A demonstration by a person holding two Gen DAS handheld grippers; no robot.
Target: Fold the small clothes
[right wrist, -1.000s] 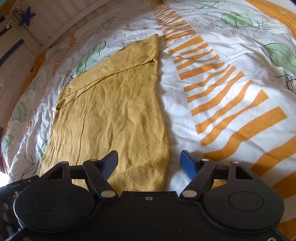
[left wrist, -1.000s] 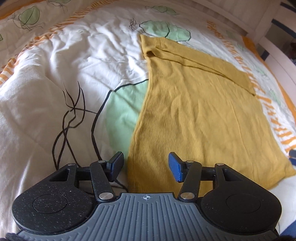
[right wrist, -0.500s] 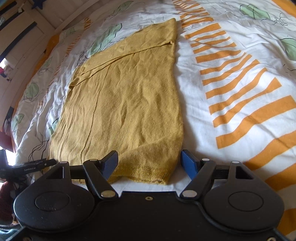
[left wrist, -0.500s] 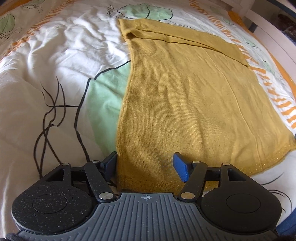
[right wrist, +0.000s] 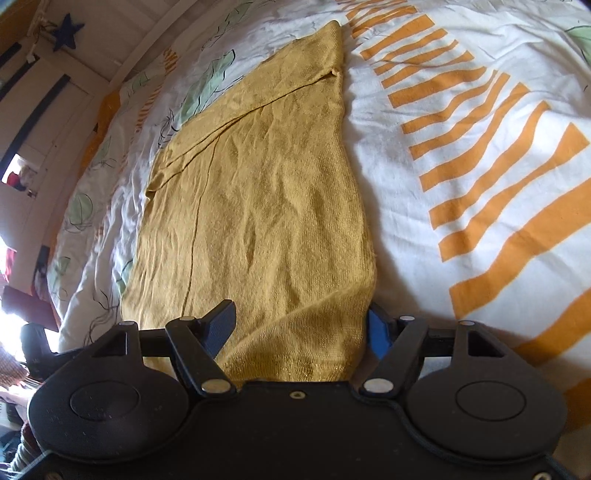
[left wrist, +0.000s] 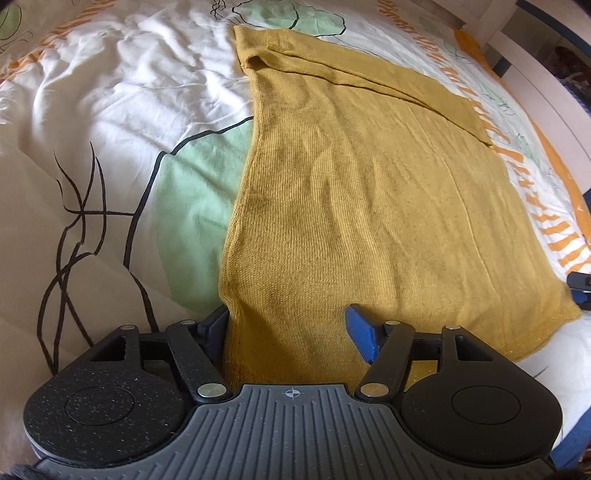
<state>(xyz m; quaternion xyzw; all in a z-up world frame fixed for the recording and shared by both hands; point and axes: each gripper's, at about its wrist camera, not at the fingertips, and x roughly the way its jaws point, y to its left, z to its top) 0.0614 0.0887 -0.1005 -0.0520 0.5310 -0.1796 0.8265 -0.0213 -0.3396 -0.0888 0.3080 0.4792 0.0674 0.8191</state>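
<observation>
A mustard-yellow knit garment lies flat on the bed, its far end folded over into a band. My left gripper is open with the garment's near left corner lying between its fingers. In the right wrist view the same garment stretches away from me. My right gripper is open with the near right corner and hem between its fingers. The cloth rises slightly into both jaws.
The garment lies on a white duvet printed with green leaves, black lines and orange stripes. A white bed frame runs along the far right. A white wall with a blue star stands at the left.
Both grippers have moved forward and down onto the near hem. The corners of the garment now lie between the open fingers instead of in front of them.
</observation>
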